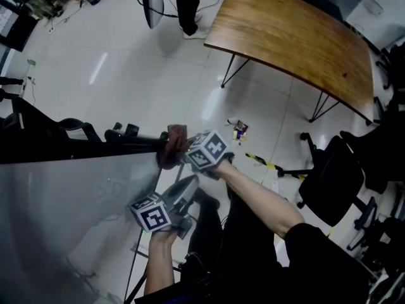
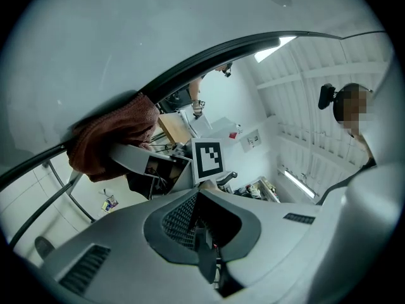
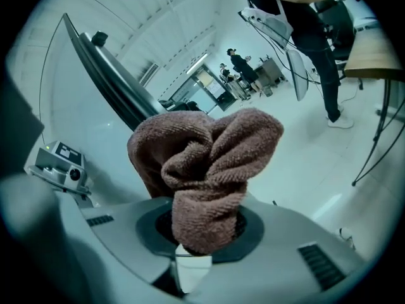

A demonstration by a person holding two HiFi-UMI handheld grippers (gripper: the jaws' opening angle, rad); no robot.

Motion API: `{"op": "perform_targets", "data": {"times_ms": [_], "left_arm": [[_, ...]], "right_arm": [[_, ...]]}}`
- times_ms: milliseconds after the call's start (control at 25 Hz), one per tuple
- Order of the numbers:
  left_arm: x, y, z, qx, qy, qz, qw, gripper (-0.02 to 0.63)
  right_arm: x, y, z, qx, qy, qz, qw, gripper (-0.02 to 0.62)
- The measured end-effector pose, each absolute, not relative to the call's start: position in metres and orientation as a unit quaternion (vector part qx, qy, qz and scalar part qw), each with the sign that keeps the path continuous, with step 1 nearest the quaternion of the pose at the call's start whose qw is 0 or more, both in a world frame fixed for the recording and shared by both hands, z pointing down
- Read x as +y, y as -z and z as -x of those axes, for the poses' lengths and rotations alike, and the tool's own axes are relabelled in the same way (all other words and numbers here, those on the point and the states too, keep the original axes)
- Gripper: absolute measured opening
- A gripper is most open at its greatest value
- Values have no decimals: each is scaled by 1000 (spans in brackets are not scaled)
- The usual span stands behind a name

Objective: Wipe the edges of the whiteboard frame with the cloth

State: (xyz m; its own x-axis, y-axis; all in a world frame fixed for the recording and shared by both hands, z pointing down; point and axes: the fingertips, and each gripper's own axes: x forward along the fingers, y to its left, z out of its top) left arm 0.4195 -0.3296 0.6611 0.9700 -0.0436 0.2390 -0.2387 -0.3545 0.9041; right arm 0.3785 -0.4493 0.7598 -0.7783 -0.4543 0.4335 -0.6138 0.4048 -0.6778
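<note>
Brown cloth (image 3: 209, 170) — right gripper view shows tongs (image 3: 193, 249) clamping.

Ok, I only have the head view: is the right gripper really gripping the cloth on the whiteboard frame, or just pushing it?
Observer: Gripping. Its own view shows the right gripper shut on the cloth, a bunched fold standing between the jaws.
Reviewer: And the left gripper?
Observer: The left gripper has its jaws together, nothing between them.
Reviewer: Does the cloth touch the frame?
Observer: Yes, the left gripper view shows it draped over the black frame.
</note>
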Motion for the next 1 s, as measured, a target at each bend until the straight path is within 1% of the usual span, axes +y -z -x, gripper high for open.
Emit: {"op": "perform_targets", "data": {"times_ms": [680, 1000], "left_arm": [[-319, -686, -406, -101, -100, -805, 577, -14], [-315, -696, -402, -102, -108, -800, 581, -14]], "right_arm": [[-450, -806, -378, -801, -485, -341, 80, 75], [-452, -815, -374, -794, -485, -358, 76, 75]]}}
